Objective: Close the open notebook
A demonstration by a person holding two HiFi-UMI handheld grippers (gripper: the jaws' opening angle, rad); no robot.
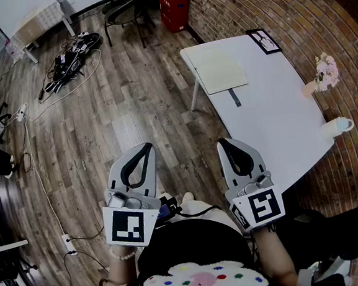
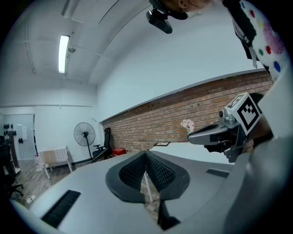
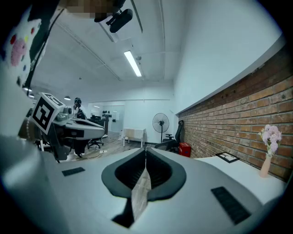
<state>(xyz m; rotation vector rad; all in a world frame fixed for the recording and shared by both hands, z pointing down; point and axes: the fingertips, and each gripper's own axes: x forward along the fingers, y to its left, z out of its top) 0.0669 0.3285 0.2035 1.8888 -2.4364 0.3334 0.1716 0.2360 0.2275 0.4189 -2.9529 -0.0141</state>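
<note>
I saw both tools held low in the head view, close in front of the person's dark top, over the wooden floor (image 1: pixel 120 113) and short of the white table (image 1: pixel 277 124). The left gripper (image 1: pixel 147 146) sat at the lower left of centre and the right gripper (image 1: pixel 221 142) at the lower right, its body just overlapping the table's near edge. In the left gripper view the jaws were pressed together with nothing between them, the tips meeting at mid-frame (image 2: pixel 146 154). The right gripper view showed the same, closed and empty (image 3: pixel 145 157). The open notebook (image 1: pixel 221 72) lay with its cream pages flat near the table's far corner, in the upper right-centre of the head view, well apart from both grippers. A dark strip (image 1: pixel 234 97) lay just below it on the tabletop. Farther along the table I made out a framed picture (image 1: pixel 263 40) at the top edge, a vase of pink flowers (image 1: pixel 325 73) at the right by the brick wall, and a white mug (image 1: pixel 338 126) below the vase. A red crate (image 1: pixel 174 7) stood on the floor at the top of the frame, and a tangle of cables (image 1: pixel 72 58) lay at the upper left.
</note>
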